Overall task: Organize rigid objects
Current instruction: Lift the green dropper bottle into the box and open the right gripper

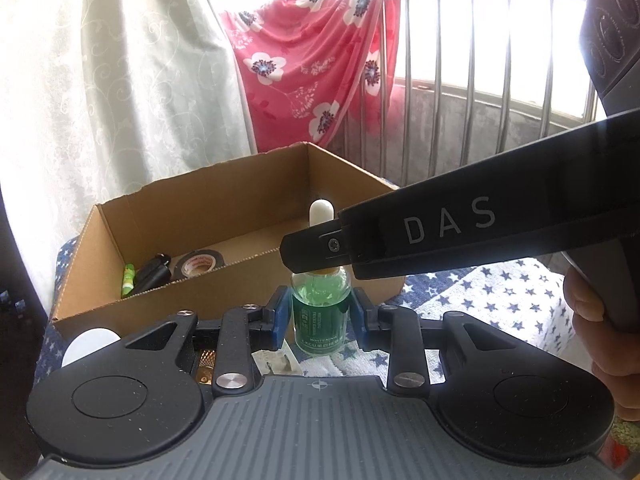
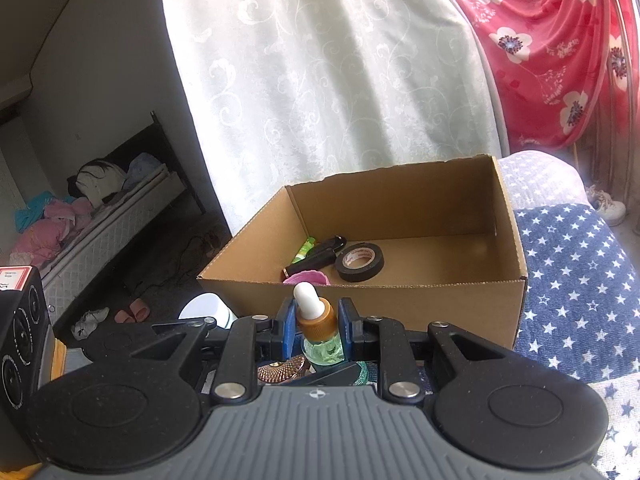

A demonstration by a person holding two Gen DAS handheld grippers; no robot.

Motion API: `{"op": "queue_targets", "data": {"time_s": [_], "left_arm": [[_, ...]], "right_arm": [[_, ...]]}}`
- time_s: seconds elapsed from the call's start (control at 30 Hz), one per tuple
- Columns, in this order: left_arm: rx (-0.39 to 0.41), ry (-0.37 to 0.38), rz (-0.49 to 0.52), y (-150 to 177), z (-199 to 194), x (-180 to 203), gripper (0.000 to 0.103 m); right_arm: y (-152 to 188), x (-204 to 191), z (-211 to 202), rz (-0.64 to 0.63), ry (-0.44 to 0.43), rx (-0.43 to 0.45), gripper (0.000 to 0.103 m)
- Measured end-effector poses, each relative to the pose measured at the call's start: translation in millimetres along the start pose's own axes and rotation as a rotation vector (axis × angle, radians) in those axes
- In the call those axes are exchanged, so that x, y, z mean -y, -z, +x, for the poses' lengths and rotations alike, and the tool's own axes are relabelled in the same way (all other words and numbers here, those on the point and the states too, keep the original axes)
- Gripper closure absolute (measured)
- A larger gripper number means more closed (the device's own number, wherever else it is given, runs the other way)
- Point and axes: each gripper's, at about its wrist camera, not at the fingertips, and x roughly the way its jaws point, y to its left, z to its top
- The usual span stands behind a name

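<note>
Green glass shows between both sets of fingers: the left gripper [image 1: 320,312] is clamped on the body of the dropper bottle [image 1: 319,304], probably to steady it, while the right gripper [image 2: 318,322] is clamped on its brown collar. Behind it, the cardboard box [image 2: 440,300] already holds a tape roll [image 2: 359,266], so it likely goes there.

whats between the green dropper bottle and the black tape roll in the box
In the right wrist view, only the cardboard box's near wall and bare box floor lie between the green dropper bottle and the black tape roll.
</note>
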Motion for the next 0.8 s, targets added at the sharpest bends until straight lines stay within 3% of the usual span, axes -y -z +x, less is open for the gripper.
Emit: {"op": "queue_targets", "data": {"time_s": [0.27,0.5,0.63,0.8], "left_arm": [[0.036,-0.022,-0.010,-13.6,-12.2,-12.6,0.072],[0.018,-0.006,-0.025,-49.3,-6.0,-39.3,0.072],[-0.036,0.012,-0.034,-72.7,13.9,-56.2,0.072],[-0.160,0.041,-0.061,-99.9,63.8,-78.4,0.072]], "right_arm": [[-21.4,-14.4,0.8,-0.045,-0.025,0.011,0.079],[-66.0,-18.2,19.6,-0.069,-0.056,-0.016,0.079],[-95.4,-7.9,42.1,-0.057,-0.066,-0.059,0.079],[-122.5,21.7,86.9,-0.004,-0.072,-0.141,0.079]]}}
